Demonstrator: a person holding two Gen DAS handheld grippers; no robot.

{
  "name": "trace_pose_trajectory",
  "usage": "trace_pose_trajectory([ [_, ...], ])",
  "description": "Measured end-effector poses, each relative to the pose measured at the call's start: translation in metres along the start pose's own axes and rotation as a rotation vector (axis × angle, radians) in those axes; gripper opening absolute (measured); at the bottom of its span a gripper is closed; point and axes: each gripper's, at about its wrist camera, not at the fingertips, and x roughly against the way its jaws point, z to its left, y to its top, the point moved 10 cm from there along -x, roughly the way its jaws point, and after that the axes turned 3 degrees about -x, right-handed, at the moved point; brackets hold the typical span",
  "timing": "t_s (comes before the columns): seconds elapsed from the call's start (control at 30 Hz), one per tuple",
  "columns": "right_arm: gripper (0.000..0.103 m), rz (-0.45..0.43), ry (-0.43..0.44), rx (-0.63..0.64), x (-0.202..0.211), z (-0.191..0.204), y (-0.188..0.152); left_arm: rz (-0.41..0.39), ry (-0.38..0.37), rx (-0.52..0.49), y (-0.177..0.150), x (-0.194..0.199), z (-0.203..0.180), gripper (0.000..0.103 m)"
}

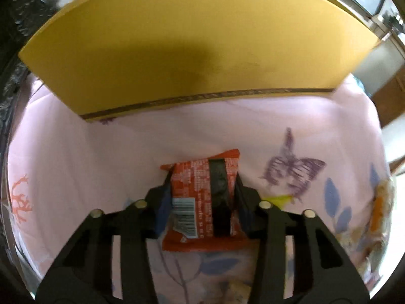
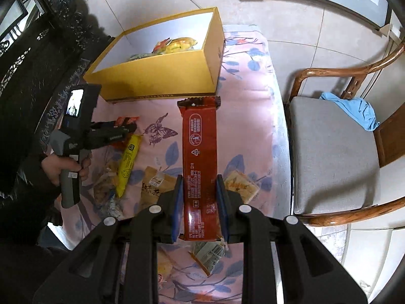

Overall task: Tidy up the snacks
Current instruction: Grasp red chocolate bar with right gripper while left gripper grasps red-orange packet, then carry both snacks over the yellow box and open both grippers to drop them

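Meanwhile, the right gripper (image 2: pixel 200 202) is pinching a long red snack bar (image 2: pixel 200 152) just in front of the yellow box (image 2: pixel 162 76), while the left gripper (image 1: pixel 202 192) is clamping an orange packet (image 1: pixel 202 195) nearer that box on the floral-clothed surface (image 1: pixel 76 164).

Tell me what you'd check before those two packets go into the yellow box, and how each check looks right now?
1. Right gripper clamps the long red packet: ok.
2. Left gripper has the small orange packet between its fingers: ok, though a firm pinch: cannot tell.
3. Yellow box open on top: ok.
4. Room left inside the box beside the snacks already there: ok.
5. Loose snacks still on the floral cloth, such as the yellow packet: not ok.
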Motion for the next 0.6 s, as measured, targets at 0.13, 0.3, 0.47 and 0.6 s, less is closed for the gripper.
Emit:
trace_pose_trajectory([
  [0.13, 0.024, -0.023, 0.018, -0.013, 0.001, 0.002, 0.010, 0.020, -0.022, 0.065, -0.009, 0.008, 0.008, 0.044],
  [0.3, 0.024, -0.117, 0.081, 0.030, 0.011, 0.025, 0.044, -0.047, -0.043, 0.164, -0.007, 0.052, 0.027, 0.044],
  [0.47, 0.025, -0.276, 0.163, 0.079, 0.024, 0.059, 0.111, -0.207, 0.019, 0.159, 0.046, 0.118, 0.043, 0.044],
  [0.6, 0.024, -0.357, 0.209, 0.121, 0.023, 0.082, 0.177, -0.341, 0.068, 0.174, 0.106, 0.151, 0.065, 0.044],
])
